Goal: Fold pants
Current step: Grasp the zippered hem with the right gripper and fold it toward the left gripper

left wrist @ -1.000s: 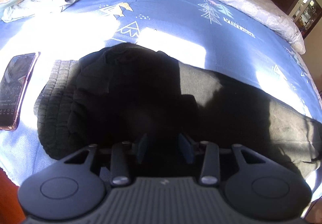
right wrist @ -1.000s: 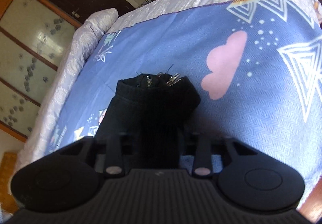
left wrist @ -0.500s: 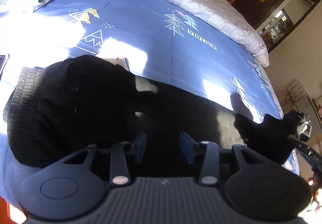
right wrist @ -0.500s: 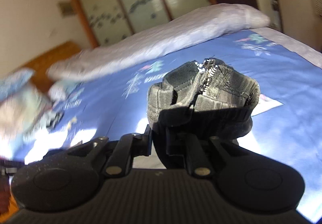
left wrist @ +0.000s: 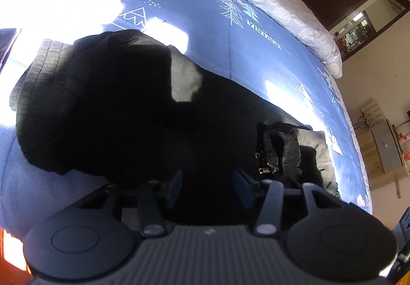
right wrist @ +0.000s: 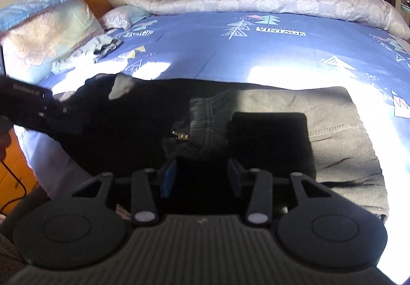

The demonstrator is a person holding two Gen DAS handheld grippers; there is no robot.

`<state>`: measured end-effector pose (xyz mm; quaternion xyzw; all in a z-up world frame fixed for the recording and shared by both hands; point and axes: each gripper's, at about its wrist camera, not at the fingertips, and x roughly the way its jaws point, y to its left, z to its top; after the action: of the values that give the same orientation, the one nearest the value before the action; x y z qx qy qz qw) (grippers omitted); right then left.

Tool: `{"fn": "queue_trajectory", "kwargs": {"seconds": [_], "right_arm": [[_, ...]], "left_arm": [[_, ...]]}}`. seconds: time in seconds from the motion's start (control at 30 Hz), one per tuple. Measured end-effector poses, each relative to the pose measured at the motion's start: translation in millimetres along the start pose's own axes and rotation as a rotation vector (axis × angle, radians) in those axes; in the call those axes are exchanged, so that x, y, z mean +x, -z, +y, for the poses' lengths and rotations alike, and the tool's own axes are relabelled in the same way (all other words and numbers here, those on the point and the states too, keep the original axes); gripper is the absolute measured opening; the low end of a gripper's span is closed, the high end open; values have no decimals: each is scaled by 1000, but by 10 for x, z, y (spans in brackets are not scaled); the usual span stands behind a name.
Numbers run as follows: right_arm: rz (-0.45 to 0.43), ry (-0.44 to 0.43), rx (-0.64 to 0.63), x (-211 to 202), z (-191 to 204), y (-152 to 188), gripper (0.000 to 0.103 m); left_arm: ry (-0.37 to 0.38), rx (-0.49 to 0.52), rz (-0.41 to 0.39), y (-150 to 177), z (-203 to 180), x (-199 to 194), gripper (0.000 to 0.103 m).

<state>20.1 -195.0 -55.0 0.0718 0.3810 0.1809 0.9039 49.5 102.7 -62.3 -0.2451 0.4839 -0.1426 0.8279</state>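
Black pants (left wrist: 123,111) lie across the blue patterned bed sheet (left wrist: 200,13), with the ribbed waistband at the left. The leg end with zipped cuffs (left wrist: 282,151) lies folded back over the middle of the pants. In the right wrist view the pants (right wrist: 320,116) span the frame, and the zipped cuff (right wrist: 205,121) lies just ahead of my right gripper (right wrist: 202,176), which is open and empty. My left gripper (left wrist: 208,189) is open and empty just above the pants. It also shows in the right wrist view (right wrist: 30,105) at the left.
A rolled white quilt (right wrist: 256,0) lies along the far side of the bed. Pillows (right wrist: 43,29) and a crumpled grey cloth (right wrist: 102,45) are at the head. A phone (left wrist: 6,41) lies left of the waistband. A wooden cabinet (left wrist: 381,151) stands beyond the foot.
My right gripper carried the zipped cuff end over the pants, opened and let it go, so the leg now lies folded back. My left gripper stayed open over the pants.
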Motion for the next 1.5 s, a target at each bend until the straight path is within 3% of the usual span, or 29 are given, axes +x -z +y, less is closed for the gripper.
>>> {"fn": "queue_trajectory", "kwargs": {"seconds": [0.13, 0.17, 0.23, 0.3, 0.33, 0.37, 0.47, 0.63, 0.8, 0.87, 0.9, 1.03, 1.1, 1.13, 1.17, 1.2, 1.3, 1.4, 1.5], "right_arm": [[-66, -92, 183, 26, -131, -64, 43], [-58, -104, 211, 75, -135, -56, 36], [-10, -109, 233, 239, -97, 16, 29], [86, -101, 268, 518, -74, 140, 29], [92, -111, 283, 604, -71, 235, 29], [48, -108, 290, 599, -55, 277, 31], [52, -78, 293, 521, 34, 200, 31], [-11, -58, 207, 247, 256, 144, 34], [-56, -93, 175, 208, 418, 119, 34], [-61, -95, 167, 257, 455, 81, 34], [-58, -100, 171, 269, 451, 73, 34], [-32, -120, 196, 472, 492, 49, 33], [39, -102, 198, 714, 494, 117, 32], [88, -81, 202, 860, 474, 175, 30], [45, -65, 206, 888, 453, 239, 15], [41, -66, 213, 890, 434, 247, 10], [54, -109, 290, 800, 356, 185, 13], [-37, -151, 364, 502, 207, 181, 17], [-139, -122, 428, 144, -42, 199, 17]], "left_arm": [[10, 12, -1, 112, 73, -106, 46], [9, 13, -2, 137, 96, -136, 46], [3, 5, -6, 182, 157, -194, 46], [-8, -20, -12, 218, 239, -245, 46], [-15, -38, -16, 236, 295, -268, 48], [-25, -62, -22, 250, 359, -290, 49], [-48, -167, -46, 255, 591, -376, 54], [-6, -333, -109, 186, 911, -491, 84], [45, -445, -134, 20, 1055, -356, 86], [43, -494, -127, -36, 1084, -242, 84], [37, -517, -123, -45, 1115, -190, 77], [24, -565, -156, -77, 1230, -142, 31], [38, -566, -167, -113, 1225, -169, 24], [34, -546, -176, -141, 1179, -193, 21], [29, -512, -188, -175, 1106, -226, 19], [22, -470, -204, -216, 1003, -267, 19], [15, -292, -271, -382, 557, -447, 18], [13, -47, -335, -568, -77, -539, 18], [46, 186, -357, -637, -852, -429, 17]]}}
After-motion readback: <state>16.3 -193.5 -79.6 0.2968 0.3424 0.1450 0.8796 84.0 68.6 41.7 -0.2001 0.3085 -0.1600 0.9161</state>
